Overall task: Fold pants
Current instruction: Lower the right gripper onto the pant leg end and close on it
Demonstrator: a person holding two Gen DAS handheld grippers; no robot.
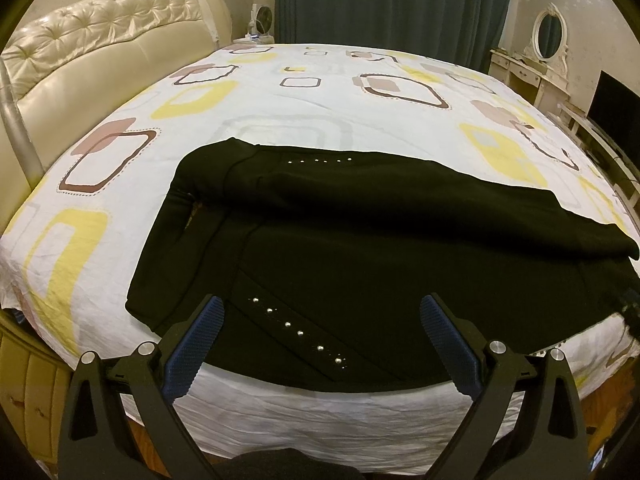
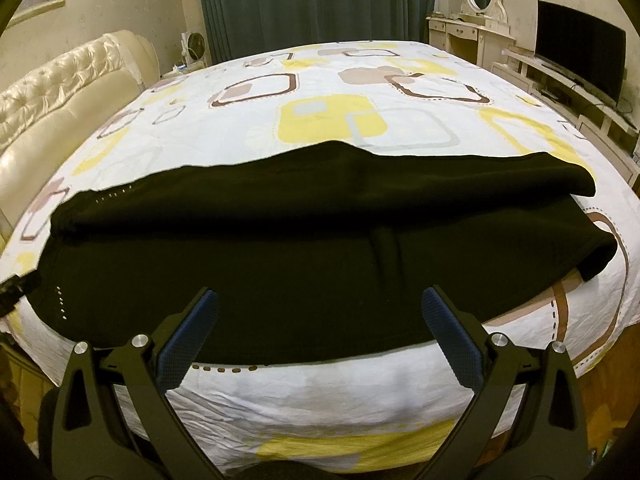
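Note:
Black pants (image 1: 360, 240) lie flat across the near side of the bed, waistband to the left, legs to the right, with rows of small silver studs (image 1: 298, 332). One leg lies partly over the other. They also show in the right wrist view (image 2: 280, 264), leg ends at the right (image 2: 596, 248). My left gripper (image 1: 320, 312) is open and empty, hovering over the near waist part. My right gripper (image 2: 320, 300) is open and empty over the near edge of the legs.
The bed sheet (image 1: 280, 92) is white with yellow and brown squares. A cream tufted headboard (image 1: 100, 40) stands at the left. A dressing table with oval mirror (image 2: 480, 20) and a TV (image 2: 580, 60) stand at the right. Dark curtains (image 1: 392, 0) hang behind.

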